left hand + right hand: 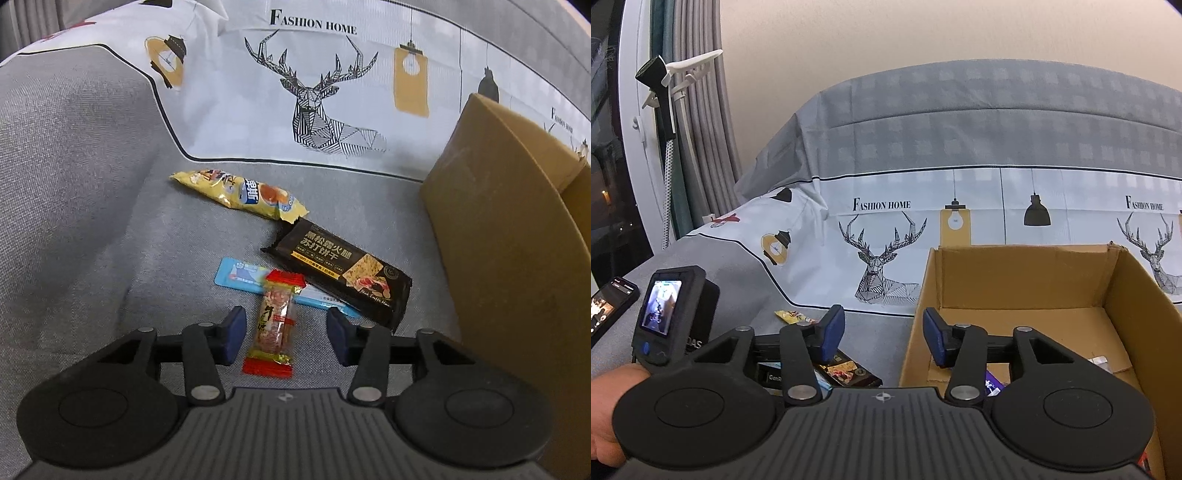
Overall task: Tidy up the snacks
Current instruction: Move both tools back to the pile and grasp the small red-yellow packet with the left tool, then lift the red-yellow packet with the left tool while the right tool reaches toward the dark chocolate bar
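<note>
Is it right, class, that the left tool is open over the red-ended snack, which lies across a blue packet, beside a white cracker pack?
Not quite: the cracker pack is black. The left wrist view shows the left tool open over the red-ended snack, lying across the blue packet.

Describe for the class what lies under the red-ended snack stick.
Under the red-ended snack stick lies a light blue packet, crossing beneath its upper half; the black cracker pack covers the blue packet's right part. The blue packet's middle print is hidden.

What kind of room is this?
Probably a living room or bedroom at home: a cloth-covered sofa, curtains by a window, and snacks beside a cardboard box.
</note>
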Available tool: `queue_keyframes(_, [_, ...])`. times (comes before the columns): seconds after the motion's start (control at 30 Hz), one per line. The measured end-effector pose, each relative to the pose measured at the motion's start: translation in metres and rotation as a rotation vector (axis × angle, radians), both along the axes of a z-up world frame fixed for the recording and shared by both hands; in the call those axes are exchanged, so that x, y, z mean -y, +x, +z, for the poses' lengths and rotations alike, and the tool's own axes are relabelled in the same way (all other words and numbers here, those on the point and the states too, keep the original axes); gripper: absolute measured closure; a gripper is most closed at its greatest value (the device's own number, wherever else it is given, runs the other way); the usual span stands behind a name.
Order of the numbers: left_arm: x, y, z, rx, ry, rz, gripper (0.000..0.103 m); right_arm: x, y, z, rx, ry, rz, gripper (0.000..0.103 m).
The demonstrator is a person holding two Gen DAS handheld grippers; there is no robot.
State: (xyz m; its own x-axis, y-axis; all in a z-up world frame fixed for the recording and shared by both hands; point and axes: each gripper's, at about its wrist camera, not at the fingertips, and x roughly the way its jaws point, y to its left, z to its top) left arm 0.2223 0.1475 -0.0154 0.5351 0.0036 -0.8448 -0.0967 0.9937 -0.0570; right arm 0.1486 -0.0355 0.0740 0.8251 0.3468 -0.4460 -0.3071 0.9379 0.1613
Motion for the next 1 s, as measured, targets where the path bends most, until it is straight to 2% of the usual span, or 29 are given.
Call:
queue_keyframes(0.1, [0.000, 0.001, -0.003, -0.020, 0.017, 0.008, 0.085, 0.000, 0.000, -0.001, -0.005, -0.004, 0.001, 0.051])
queue_keyframes(0.17, [-0.004, 0.000, -0.001, -0.015, 0.011, 0.018, 0.089, -0.001, -0.001, -0.002, -0.008, -0.005, 0.001, 0.050])
queue_keyframes(0.2, [-0.006, -0.002, 0.001, -0.007, 0.005, 0.024, 0.099, -0.001, -0.001, -0.002, -0.009, -0.005, 0.000, 0.050])
queue_keyframes(0.23, [-0.009, -0.003, 0.003, 0.002, 0.001, 0.030, 0.103, -0.002, -0.001, -0.002, -0.011, -0.004, -0.001, 0.050])
queue_keyframes(0.4, [-0.024, -0.012, 0.009, 0.002, -0.029, 0.082, 0.103, -0.006, -0.003, -0.004, -0.017, -0.009, -0.005, 0.050])
queue_keyframes(0.5, [-0.041, -0.018, 0.009, -0.010, -0.105, 0.131, 0.103, -0.011, -0.006, -0.005, -0.017, -0.020, 0.000, 0.050])
queue_keyframes(0.6, [-0.058, -0.025, 0.009, -0.006, -0.204, 0.192, 0.096, -0.016, -0.010, -0.006, -0.014, -0.035, 0.007, 0.050])
queue_keyframes(0.67, [-0.062, -0.026, 0.009, -0.007, -0.240, 0.204, 0.088, -0.018, -0.012, -0.006, -0.012, -0.043, 0.010, 0.049])
queue_keyframes(0.83, [-0.042, -0.020, 0.012, 0.020, -0.171, 0.140, 0.058, -0.022, -0.014, -0.008, -0.013, -0.058, 0.013, 0.047])
queue_keyframes(0.9, [-0.033, -0.016, 0.011, 0.038, -0.112, 0.110, 0.053, -0.021, -0.015, -0.009, -0.015, -0.062, 0.013, 0.047])
queue_keyframes(1.0, [-0.022, -0.009, 0.000, 0.016, -0.076, 0.069, 0.049, -0.021, -0.014, -0.010, -0.021, -0.066, 0.011, 0.046])
